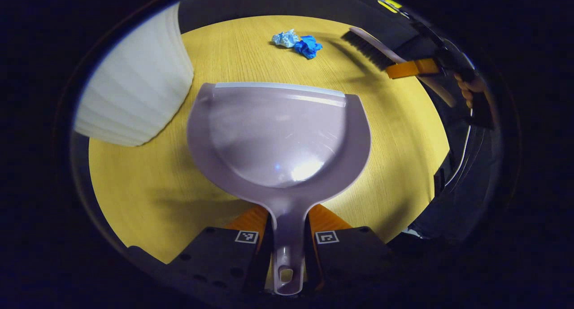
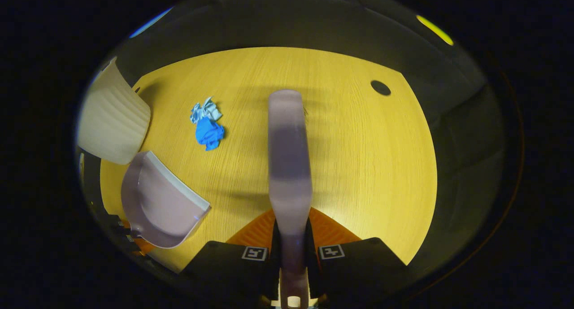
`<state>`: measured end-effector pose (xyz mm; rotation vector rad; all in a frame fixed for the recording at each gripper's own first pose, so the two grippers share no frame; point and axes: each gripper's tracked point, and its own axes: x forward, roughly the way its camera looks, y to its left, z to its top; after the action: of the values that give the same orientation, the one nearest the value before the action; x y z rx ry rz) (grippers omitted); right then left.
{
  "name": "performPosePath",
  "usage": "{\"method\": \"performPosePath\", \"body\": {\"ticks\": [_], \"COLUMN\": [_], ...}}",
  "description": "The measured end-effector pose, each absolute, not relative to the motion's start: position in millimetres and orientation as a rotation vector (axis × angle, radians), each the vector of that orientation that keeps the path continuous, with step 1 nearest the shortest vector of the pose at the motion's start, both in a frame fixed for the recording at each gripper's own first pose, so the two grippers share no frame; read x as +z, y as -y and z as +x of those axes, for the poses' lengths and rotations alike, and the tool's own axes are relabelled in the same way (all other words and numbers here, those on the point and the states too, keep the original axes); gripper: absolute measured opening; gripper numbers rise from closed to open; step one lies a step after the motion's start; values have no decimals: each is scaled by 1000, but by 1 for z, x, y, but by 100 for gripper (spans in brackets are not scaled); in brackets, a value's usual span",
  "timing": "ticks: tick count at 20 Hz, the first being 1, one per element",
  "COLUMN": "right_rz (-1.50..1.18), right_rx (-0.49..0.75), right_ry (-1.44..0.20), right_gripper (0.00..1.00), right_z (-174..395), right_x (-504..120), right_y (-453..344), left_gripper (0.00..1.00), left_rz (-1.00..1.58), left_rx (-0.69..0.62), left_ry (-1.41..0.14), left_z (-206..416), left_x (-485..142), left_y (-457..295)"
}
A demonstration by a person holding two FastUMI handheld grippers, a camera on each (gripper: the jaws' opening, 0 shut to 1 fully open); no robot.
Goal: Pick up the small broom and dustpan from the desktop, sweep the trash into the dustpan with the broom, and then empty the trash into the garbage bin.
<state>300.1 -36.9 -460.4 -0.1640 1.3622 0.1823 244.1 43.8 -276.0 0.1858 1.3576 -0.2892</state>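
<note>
In the left gripper view, my left gripper (image 1: 288, 244) is shut on the handle of the pale lilac dustpan (image 1: 278, 134), which is held low over the yellow desktop (image 1: 394, 138) with its lip pointing away. Beyond the lip lies the trash (image 1: 298, 42), crumpled light blue and dark blue scraps. To their right the small broom (image 1: 370, 49) hangs with dark bristles down, held by my right gripper (image 1: 415, 69). In the right gripper view, my right gripper (image 2: 292, 248) is shut on the broom (image 2: 289, 156) handle. The trash (image 2: 206, 125) lies to its left, the dustpan (image 2: 161, 206) at lower left.
A white ribbed garbage bin (image 1: 134, 76) stands on the desktop left of the dustpan, close to its rim; it also appears as the bin (image 2: 112, 118) beside the dustpan. A round cable hole (image 2: 380, 88) sits at the far right of the desktop. A hand (image 1: 466, 89) holds the right gripper.
</note>
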Motion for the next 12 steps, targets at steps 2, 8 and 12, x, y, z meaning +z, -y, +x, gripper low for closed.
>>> {"method": "performPosePath", "body": {"ticks": [2,8,12], "right_rz": [-229,-239,-245], "right_rx": [232,350,393], "right_ry": [-1347,-1377,-1381], "right_gripper": [28,27,27], "right_z": [327,342,355], "right_x": [-469,-501,-506], "right_y": [29,1,-2], "left_gripper": [30,30,30], "left_rz": [214,402,472], "left_rx": [-318,-391,-408], "left_ry": [-1369,-1393,-1393], "left_z": [263,309,331], "left_x": [-274,-265,-261], "left_y": [-50,-71,-73]}}
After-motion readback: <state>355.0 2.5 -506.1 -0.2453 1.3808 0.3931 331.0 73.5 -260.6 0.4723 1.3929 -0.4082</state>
